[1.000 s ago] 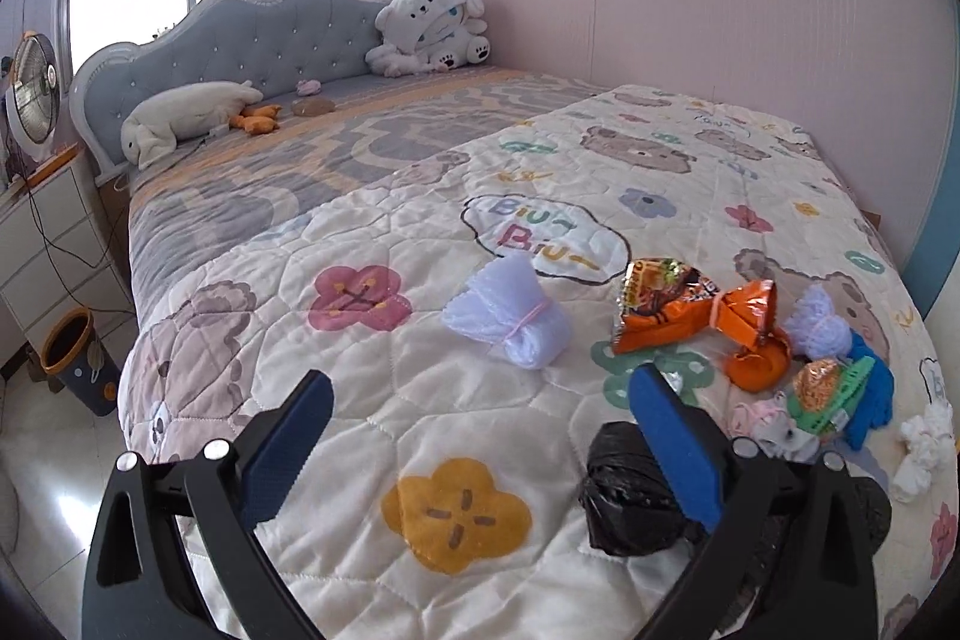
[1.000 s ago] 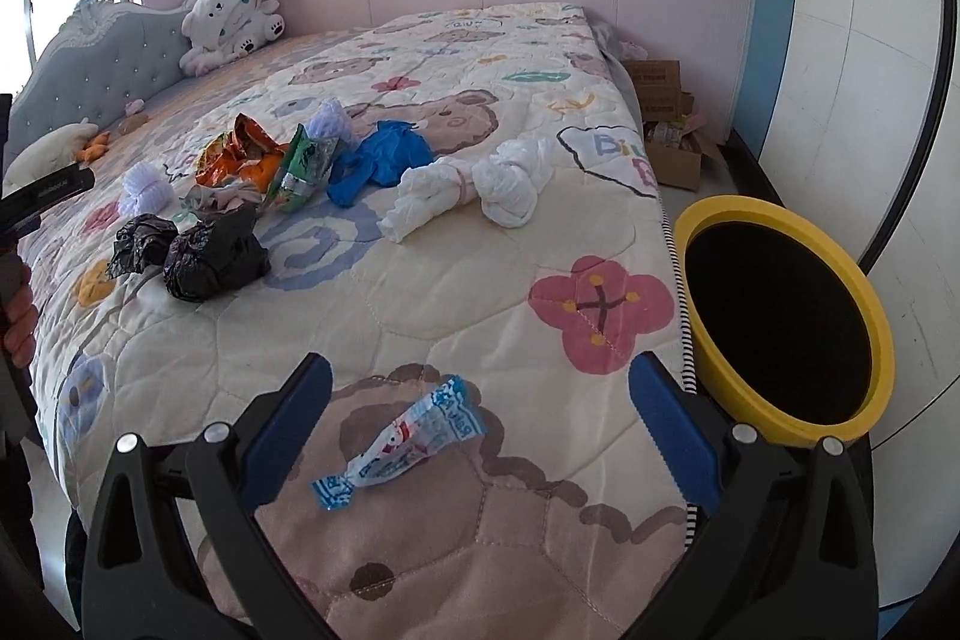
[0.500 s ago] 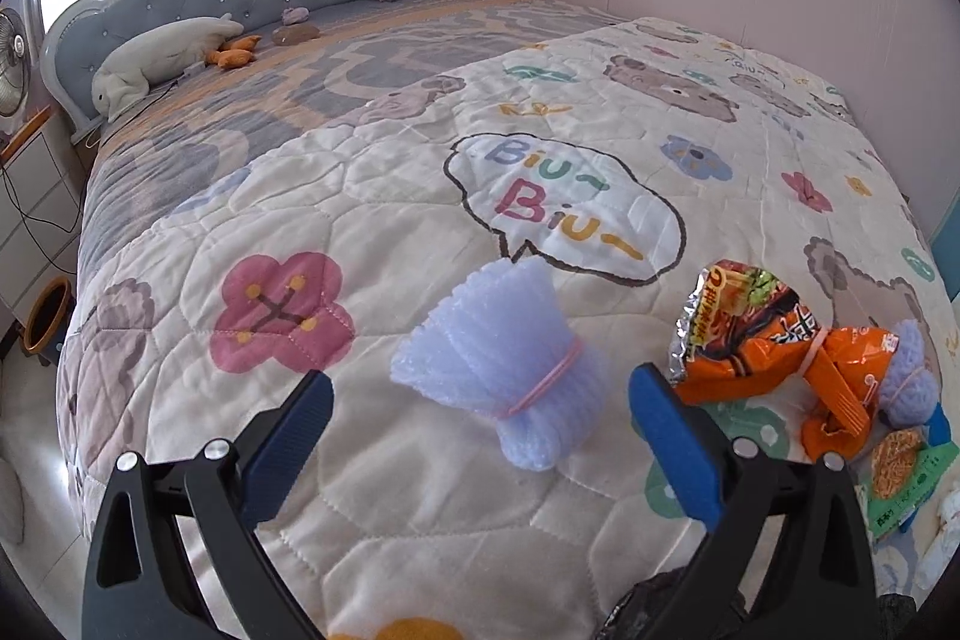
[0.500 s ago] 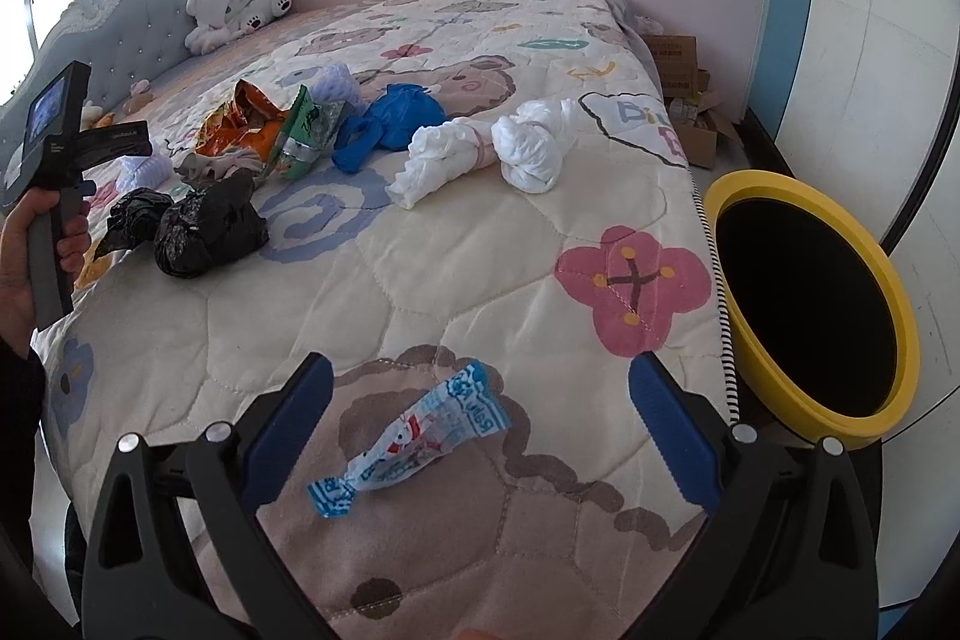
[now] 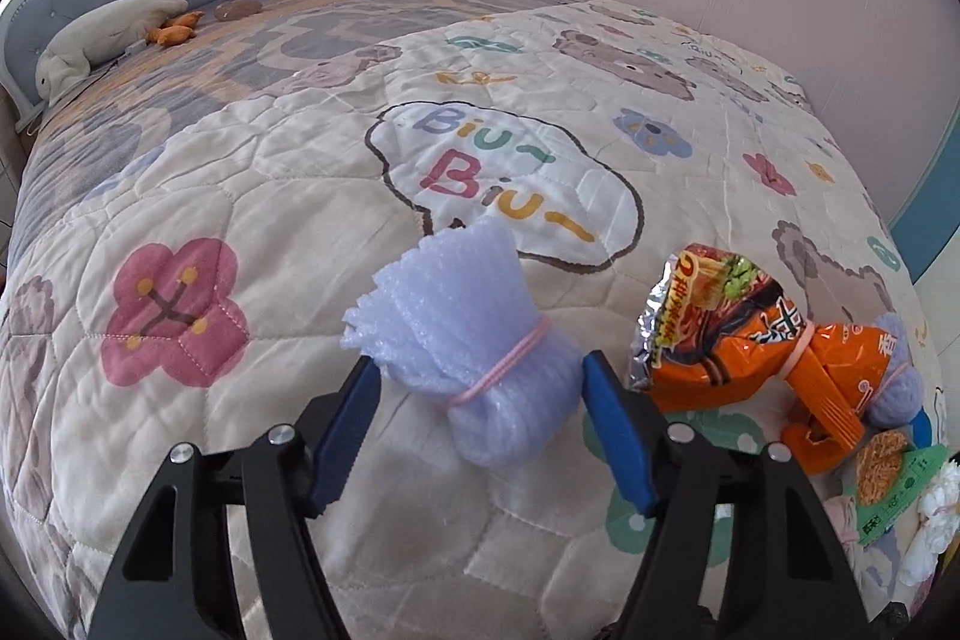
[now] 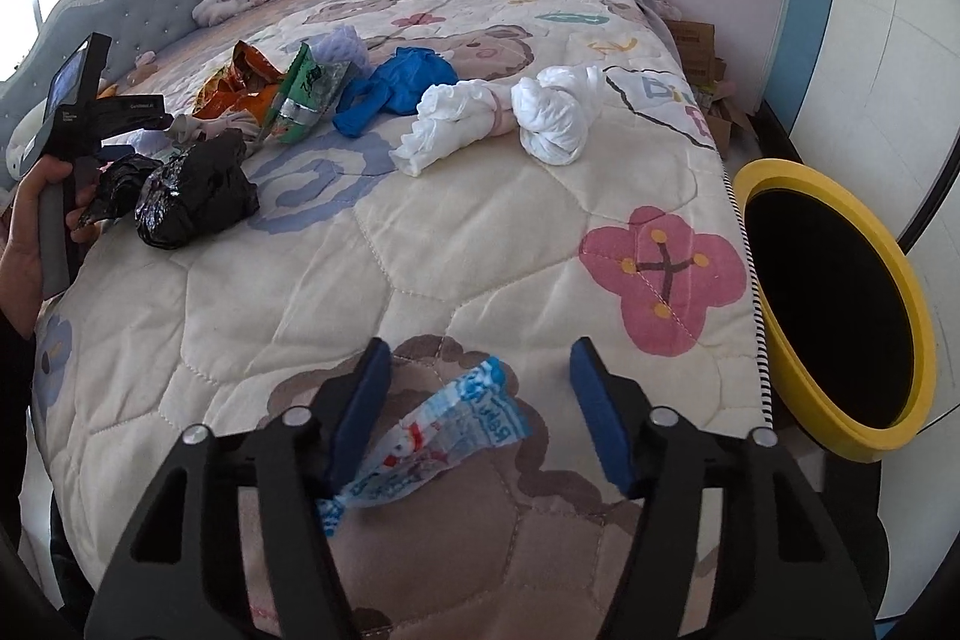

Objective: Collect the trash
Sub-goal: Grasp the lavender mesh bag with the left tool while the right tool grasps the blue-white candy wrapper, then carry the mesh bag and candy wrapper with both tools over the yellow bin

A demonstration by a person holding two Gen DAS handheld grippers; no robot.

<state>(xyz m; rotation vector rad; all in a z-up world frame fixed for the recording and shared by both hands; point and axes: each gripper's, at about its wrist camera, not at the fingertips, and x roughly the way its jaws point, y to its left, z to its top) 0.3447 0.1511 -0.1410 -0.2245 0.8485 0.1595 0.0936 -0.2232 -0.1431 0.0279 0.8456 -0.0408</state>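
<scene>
Left gripper (image 5: 477, 370) is closing its 2 jaws around a lilac foam bundle (image 5: 465, 346) lying on the quilt (image 5: 288, 232), pads just reaching its sides. Right gripper (image 6: 474, 364) is closing over a blue-and-white wrapper (image 6: 432, 445), jaws apart, beside the yellow bin (image 6: 840, 424).

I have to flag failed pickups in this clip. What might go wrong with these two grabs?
Left tongs are closing around the foam bundle; it is soft and may squeeze out. Right tongs are closing with the wrapper lying flat near one finger, so they may miss it or pinch quilt.
</scene>
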